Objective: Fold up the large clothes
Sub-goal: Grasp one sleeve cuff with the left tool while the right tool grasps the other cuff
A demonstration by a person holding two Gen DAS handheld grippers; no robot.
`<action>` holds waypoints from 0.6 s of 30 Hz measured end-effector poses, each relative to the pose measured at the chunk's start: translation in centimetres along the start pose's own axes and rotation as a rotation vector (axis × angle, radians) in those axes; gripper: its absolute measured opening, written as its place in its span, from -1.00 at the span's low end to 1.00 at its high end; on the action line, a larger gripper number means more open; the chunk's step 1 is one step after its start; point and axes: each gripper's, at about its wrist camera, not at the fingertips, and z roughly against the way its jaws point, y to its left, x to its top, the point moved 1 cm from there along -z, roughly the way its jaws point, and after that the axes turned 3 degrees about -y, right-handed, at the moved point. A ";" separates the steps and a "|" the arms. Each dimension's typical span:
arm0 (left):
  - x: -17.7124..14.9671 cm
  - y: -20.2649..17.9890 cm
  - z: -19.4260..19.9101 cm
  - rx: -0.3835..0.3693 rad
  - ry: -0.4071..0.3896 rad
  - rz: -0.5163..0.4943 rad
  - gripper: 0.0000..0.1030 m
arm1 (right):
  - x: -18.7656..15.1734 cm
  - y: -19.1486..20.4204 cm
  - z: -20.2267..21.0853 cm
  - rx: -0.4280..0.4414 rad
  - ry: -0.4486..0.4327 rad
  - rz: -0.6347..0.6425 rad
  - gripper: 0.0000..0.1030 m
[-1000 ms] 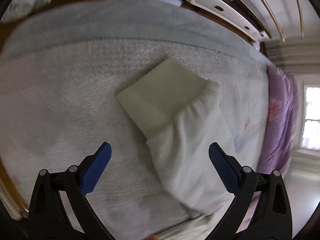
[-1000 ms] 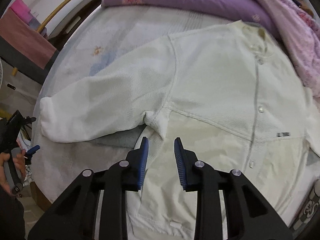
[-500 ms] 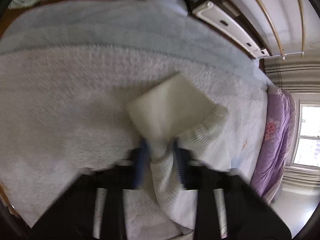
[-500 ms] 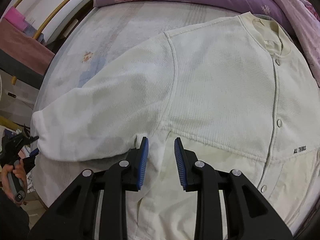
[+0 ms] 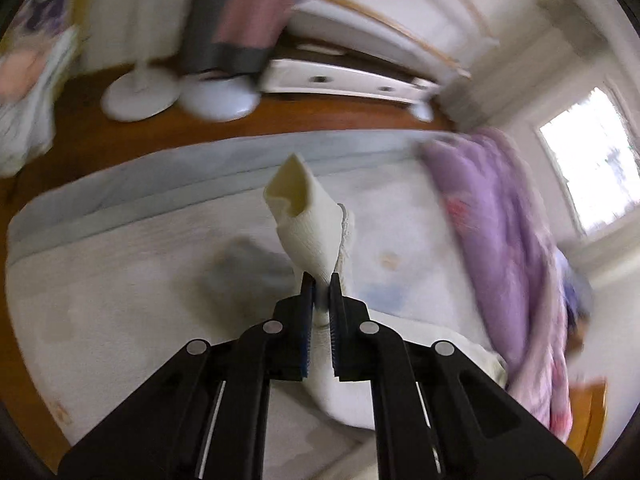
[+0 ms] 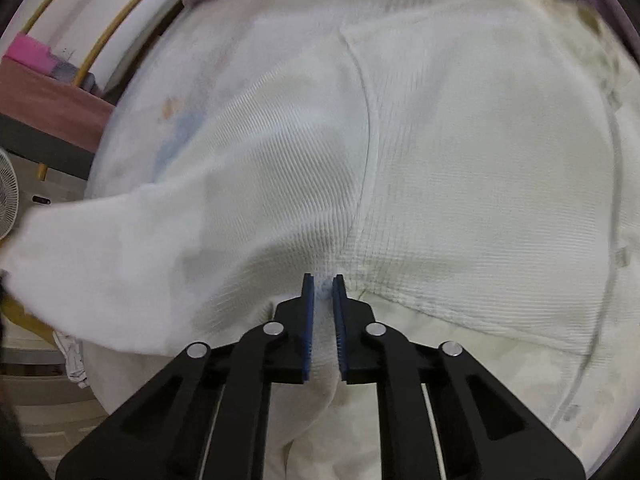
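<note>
Bedroom, on a pale bedspread (image 5: 120,280): the left gripper (image 5: 320,286) pinches the cream jacket's sleeve cuff (image 5: 304,216), lifted, while the right gripper (image 6: 323,288) clamps the underarm seam (image 6: 362,200), sleeve running leftward from the jacket body (image 6: 480,180).

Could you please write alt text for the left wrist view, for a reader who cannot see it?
The left gripper is shut on the cuff end of a cream sleeve, lifted above a pale bed cover. A purple quilt lies at the right, and two white fan bases stand on the wooden floor beyond; the picture is motion-blurred.
</note>
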 end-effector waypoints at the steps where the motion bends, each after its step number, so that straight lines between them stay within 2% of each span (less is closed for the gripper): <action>1: -0.3 -1.7 0.2 -0.020 0.003 -0.046 -0.85 | -0.2 -0.7 -1.3 0.010 0.020 -0.033 -0.87; 5: -3.3 -10.2 0.7 -0.067 -0.003 -0.229 -0.85 | -0.4 -4.2 -2.5 0.170 0.004 -0.241 -0.93; 9: -8.4 -17.7 0.1 -0.162 0.011 -0.352 -0.85 | -1.3 -6.4 -0.2 0.302 -0.023 -0.282 -0.87; 12: -13.4 -23.9 -0.5 -0.218 0.008 -0.427 -0.85 | -2.4 -9.5 4.1 0.330 -0.088 -0.274 -0.87; 14: -16.7 -27.6 -1.2 -0.254 0.011 -0.462 -0.85 | -3.9 -13.2 6.9 0.336 -0.130 -0.293 -0.87; 18: -24.4 -34.9 -3.2 -0.315 0.054 -0.501 -0.85 | -6.4 -21.9 12.1 0.227 -0.188 -0.315 -0.87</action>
